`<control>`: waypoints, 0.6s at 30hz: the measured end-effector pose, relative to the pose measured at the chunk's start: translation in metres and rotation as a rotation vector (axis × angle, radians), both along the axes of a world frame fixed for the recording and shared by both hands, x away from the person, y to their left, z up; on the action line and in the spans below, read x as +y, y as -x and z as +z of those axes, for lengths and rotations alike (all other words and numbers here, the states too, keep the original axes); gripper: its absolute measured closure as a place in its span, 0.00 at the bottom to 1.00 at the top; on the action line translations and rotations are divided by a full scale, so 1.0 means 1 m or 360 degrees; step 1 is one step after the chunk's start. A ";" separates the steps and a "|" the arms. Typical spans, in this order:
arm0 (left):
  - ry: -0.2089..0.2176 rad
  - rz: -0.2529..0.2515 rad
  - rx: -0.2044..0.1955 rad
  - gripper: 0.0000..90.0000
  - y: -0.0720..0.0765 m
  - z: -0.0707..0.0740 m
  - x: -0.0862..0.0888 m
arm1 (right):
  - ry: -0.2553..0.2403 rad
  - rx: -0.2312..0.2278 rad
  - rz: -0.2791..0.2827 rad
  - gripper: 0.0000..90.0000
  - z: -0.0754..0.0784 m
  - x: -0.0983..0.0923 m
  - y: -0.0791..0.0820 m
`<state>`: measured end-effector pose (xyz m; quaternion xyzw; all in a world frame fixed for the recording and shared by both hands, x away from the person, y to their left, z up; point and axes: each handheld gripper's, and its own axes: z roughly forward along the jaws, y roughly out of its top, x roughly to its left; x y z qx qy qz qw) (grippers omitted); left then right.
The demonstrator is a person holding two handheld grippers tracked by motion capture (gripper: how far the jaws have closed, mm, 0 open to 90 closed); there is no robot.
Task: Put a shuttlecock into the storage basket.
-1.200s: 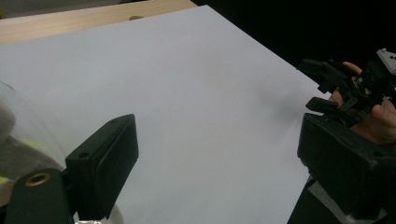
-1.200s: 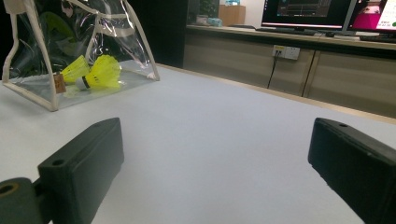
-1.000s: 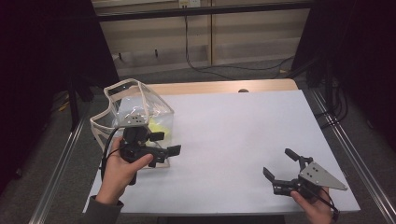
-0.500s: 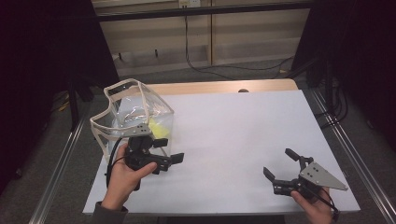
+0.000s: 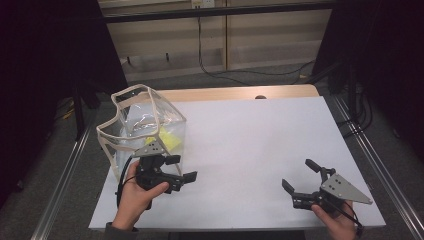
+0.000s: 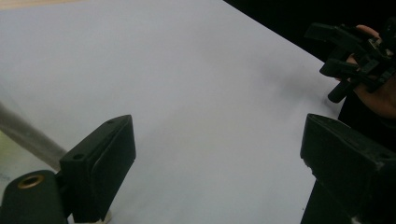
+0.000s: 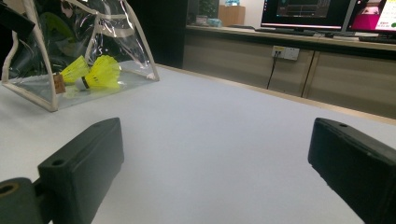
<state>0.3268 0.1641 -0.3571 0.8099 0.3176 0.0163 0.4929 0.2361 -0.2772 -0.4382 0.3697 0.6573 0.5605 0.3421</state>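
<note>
Two grippers on my feed, both with jaws spread wide and nothing between them. Left gripper [image 5: 176, 168] sits at the near-left part of the white table [image 5: 260, 145], held in the left hand [image 5: 136, 192], jaws pointing right across the surface; it's just beside the near side of the clear bag [image 5: 142, 127], and from the high view I can't tell if its body touches the bag wall. In the left gripper view I see its two black pads apart over bare table, a strip of the bag's edge at the lower left, and the right gripper [image 6: 348, 51] far off at the top right. Right gripper [image 5: 300, 177] is at the near-right corner, in the right hand [image 5: 337, 222], grey three-cornered plate on top, jaws aimed left and up the table, well apart from the bag. The bag stands upright at the left edge of the table, transparent with pale trim along its seams, top rim open. Inside, on its floor, yellow shuttlecocks [image 7: 95, 72]: the right gripper view shows two feathered yellow skirts lying on their sides, one white cork end facing the camera, with a small brown tag next to them. Beyond the far table edge: a wall socket and monitors.
</note>
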 end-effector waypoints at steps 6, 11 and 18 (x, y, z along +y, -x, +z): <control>-0.0001 -0.0014 -0.0001 0.11 0.002 -0.010 0.001 | -0.0002 0.0001 -0.0001 0.03 0.000 0.000 0.000; -0.0003 -0.0017 -0.0011 0.10 0.004 -0.015 0.002 | -0.0003 -0.0002 -0.0001 0.03 0.000 0.000 0.000; 0.0009 -0.0027 -0.0016 0.09 0.005 -0.022 0.005 | -0.0002 0.0000 -0.0001 0.03 0.000 0.000 0.000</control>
